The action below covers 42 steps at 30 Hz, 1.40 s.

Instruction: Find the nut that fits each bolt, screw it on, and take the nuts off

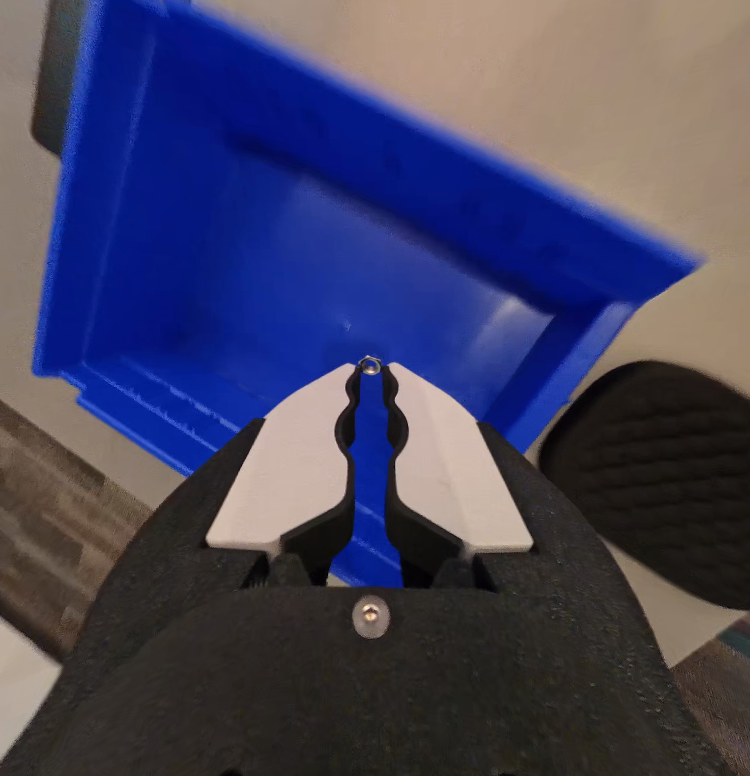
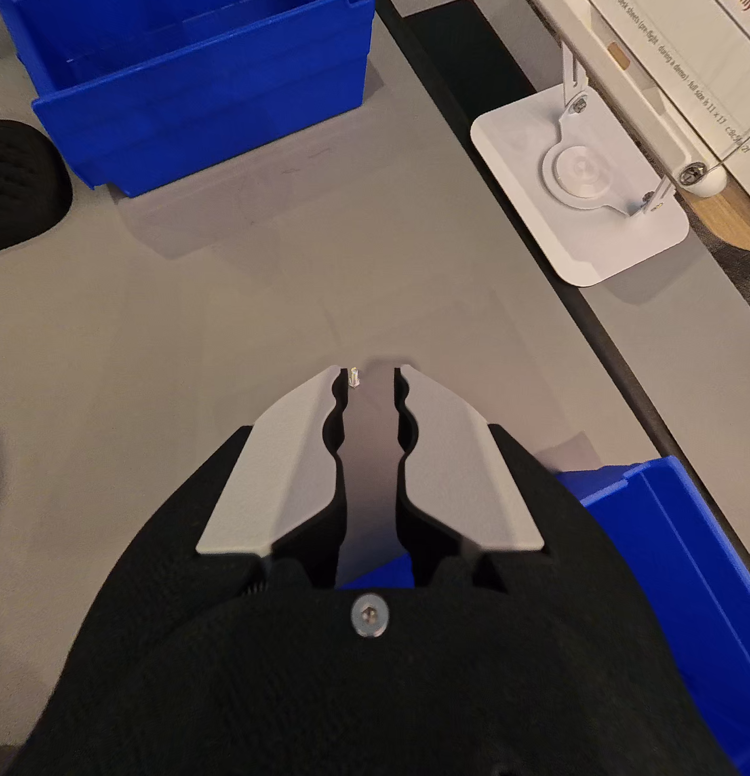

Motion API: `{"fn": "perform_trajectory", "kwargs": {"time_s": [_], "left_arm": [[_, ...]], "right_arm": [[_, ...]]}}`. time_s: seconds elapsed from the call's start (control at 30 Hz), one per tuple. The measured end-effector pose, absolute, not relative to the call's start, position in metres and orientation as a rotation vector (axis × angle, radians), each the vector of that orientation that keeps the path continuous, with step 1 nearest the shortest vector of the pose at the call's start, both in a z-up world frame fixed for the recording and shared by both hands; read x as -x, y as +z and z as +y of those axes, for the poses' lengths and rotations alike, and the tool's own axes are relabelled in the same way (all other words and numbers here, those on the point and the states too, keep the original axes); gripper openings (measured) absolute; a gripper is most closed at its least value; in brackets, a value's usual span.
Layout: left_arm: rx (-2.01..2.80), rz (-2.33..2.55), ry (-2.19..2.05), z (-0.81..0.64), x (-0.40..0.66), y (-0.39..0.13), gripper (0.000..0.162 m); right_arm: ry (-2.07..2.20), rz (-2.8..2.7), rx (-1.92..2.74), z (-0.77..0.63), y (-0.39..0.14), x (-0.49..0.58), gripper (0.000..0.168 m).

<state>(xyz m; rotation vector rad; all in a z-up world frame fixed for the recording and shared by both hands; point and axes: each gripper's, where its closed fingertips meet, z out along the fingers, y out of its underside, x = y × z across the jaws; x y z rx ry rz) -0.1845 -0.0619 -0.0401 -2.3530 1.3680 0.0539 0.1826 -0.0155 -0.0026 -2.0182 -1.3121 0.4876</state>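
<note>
The left gripper (image 1: 370, 366) pinches a small silver hex nut (image 1: 369, 366) at the very tips of its pale fingers (image 1: 297, 453), the jaws drawn nearly together around it. It is held over a blue bin (image 1: 239, 218), which is blurred in the left wrist view and tilted across the frame; what lies on the bin's floor cannot be made out. A dark rounded mesh-textured object (image 1: 659, 474) sits just beside the bin's corner on the right. In the right wrist view the right gripper (image 2: 370, 371) has its jaws parted, with a gap between the tips, above the grey table (image 2: 197, 336). A tiny silver bolt (image 2: 354, 377) stands close against the inner face of the left finger (image 2: 281, 462) — whether it touches the finger or stands on the table cannot be told. A second blue bin (image 2: 205, 105) stands at the far left of the table, another blue bin's corner (image 2: 680, 567) shows near on the right, and a white stand base (image 2: 583, 189) lies at the table's right edge.
</note>
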Motion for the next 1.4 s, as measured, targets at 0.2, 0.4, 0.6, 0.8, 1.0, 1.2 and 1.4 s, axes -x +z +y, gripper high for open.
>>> {"fn": "perform_trajectory", "kwargs": {"time_s": [0.2,0.4,0.6,0.8,1.0,1.2,1.4], "left_arm": [[2.196,1.500,0.000,-0.068,0.078,0.000,0.010],[2.165,1.730,0.005,-0.066,-0.011,-0.049,0.010],[2.217,1.868,0.072,-0.064,-0.043,-0.102,0.010],[2.259,1.947,0.087,-0.061,-0.063,-0.128,0.010],[2.277,1.973,0.067,-0.057,-0.078,-0.143,0.010],[2.258,2.049,0.116,-0.059,-0.083,-0.155,0.010],[2.277,2.060,0.085,-0.062,-0.084,-0.156,0.010]], "right_arm": [[0.522,-1.283,1.984,-0.023,0.015,-0.193,0.022],[0.587,-1.275,2.001,-0.054,0.038,-0.223,0.021],[0.555,-1.265,2.070,-0.059,0.031,-0.247,0.021],[0.540,-1.285,2.095,-0.058,0.025,-0.248,0.021],[0.541,-1.269,2.098,-0.058,0.027,-0.255,0.021],[0.541,-1.269,2.120,-0.056,0.023,-0.258,0.022],[0.531,-1.294,2.133,-0.057,0.018,-0.254,0.021]]}}
